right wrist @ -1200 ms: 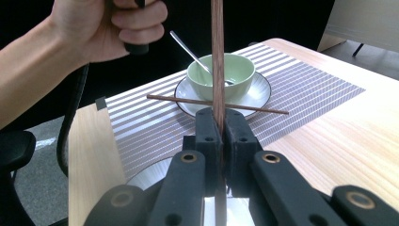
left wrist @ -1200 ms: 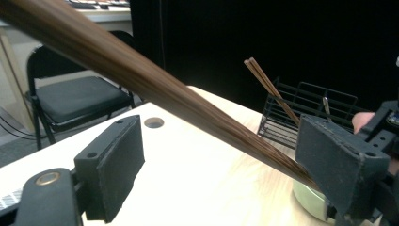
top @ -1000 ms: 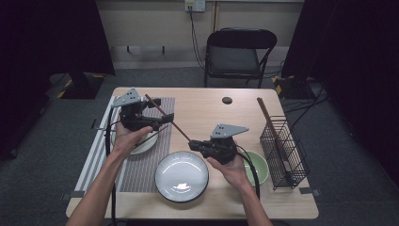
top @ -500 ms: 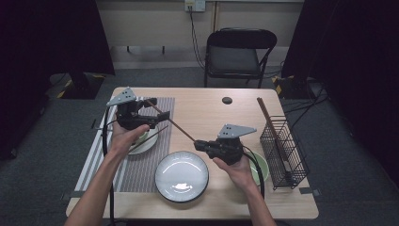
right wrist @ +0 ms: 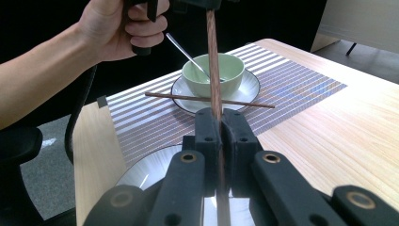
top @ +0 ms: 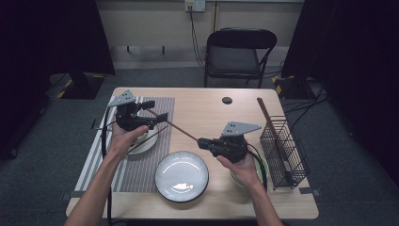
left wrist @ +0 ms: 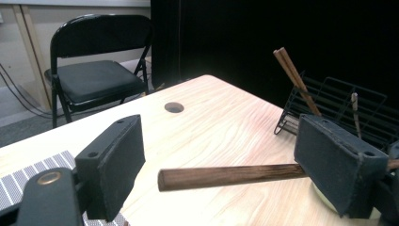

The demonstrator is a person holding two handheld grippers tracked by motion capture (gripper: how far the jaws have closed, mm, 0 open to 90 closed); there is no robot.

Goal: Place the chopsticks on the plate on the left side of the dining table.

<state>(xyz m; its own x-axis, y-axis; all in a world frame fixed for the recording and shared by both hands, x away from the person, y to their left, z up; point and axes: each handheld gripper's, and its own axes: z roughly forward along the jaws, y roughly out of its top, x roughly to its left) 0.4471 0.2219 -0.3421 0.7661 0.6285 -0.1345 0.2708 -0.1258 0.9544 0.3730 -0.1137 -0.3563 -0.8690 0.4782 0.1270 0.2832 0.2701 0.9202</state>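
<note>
The right gripper (right wrist: 220, 123) is clamped tight on one end of a long, dark brown wooden chopstick (top: 175, 127), which spans the air over the middle of the pale wooden table (top: 207, 106) with its far end poking between the jaws of the left gripper (left wrist: 226, 162), and those jaws stand well apart, not pressing on it, so it looks like a handover caught midway. Here's the risk: the stick is pinched at one end only, so if the right jaws let go before the left ones close, it drops, I'd say toward the shiny round steel plate (top: 181, 176) near the front edge or the grey striped placemat (top: 148, 160) on the left side. If the left gripper closes off-centre, a thin round stick could twist out or lever against the right grip. Below the left hand (right wrist: 123, 29) sits a pale green ceramic bowl (right wrist: 213, 73) on a white saucer (right wrist: 249, 89), a metal spoon (right wrist: 188, 56) leaning in it and a second brown chopstick (right wrist: 207, 100) lying across the saucer's rim; a dip of the stick could knock that one off or tip the spoon. The black wire basket (top: 282, 150) at the right edge already holds a pair of chopsticks (left wrist: 296, 80) upright, well apart from all this.
</note>
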